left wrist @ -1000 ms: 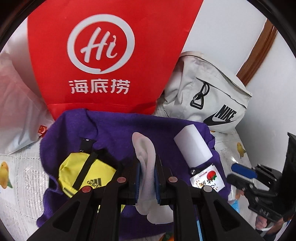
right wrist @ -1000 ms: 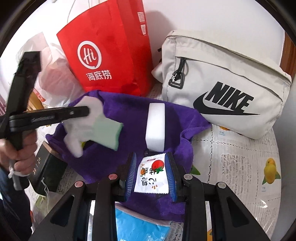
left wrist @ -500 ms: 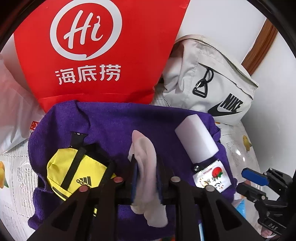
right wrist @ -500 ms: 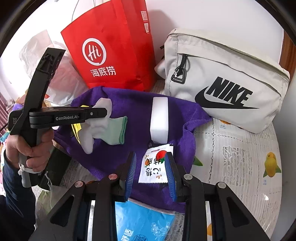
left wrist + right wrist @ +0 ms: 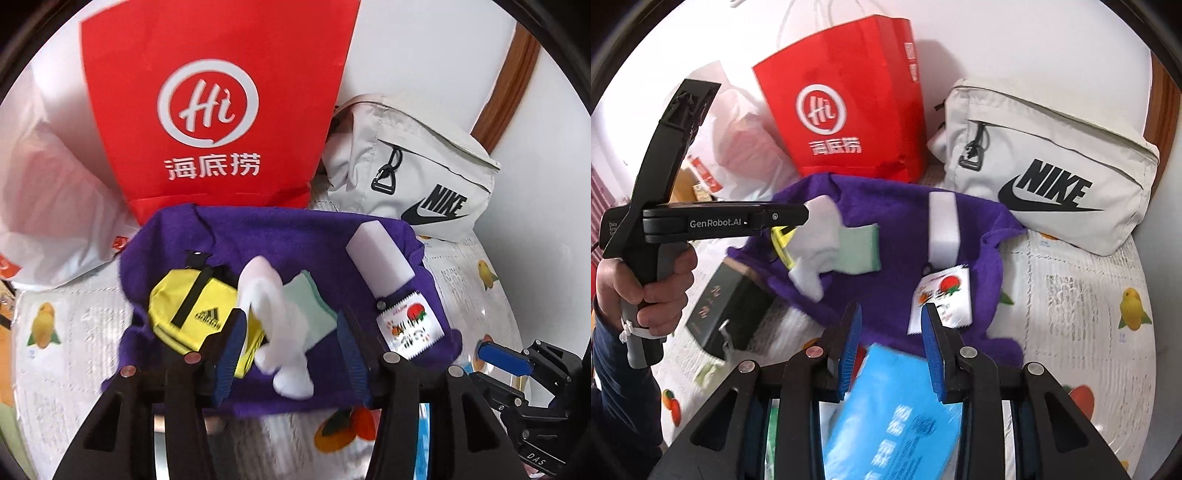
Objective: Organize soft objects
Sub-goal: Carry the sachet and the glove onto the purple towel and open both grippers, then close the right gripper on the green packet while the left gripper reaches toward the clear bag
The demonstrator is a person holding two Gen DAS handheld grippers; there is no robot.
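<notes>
A white sock (image 5: 273,306) with a mint cuff lies loose between the opening jaws of my left gripper (image 5: 291,350), whose pads no longer press on it. It rests over the purple towel (image 5: 280,236) beside a yellow Adidas pouch (image 5: 184,310). In the right wrist view the sock (image 5: 831,240) hangs just off the left gripper's tip (image 5: 801,218). My right gripper (image 5: 891,343) stands open and pulled back, with nothing between its pads. Just past its right finger a white fruit-print packet (image 5: 942,295) lies on the towel (image 5: 894,258), below a white foam block (image 5: 945,229).
A red paper bag (image 5: 221,110) and a beige Nike bag (image 5: 417,177) stand behind the towel against the wall. A white plastic bag (image 5: 48,206) sits at the left. A black box (image 5: 727,306) and a blue packet (image 5: 897,406) lie near the towel's front edge.
My left jaws have spread apart and let go of the sock, which has flopped open on the towel. My right gripper has drawn back from the packet, leaving it on the towel.
</notes>
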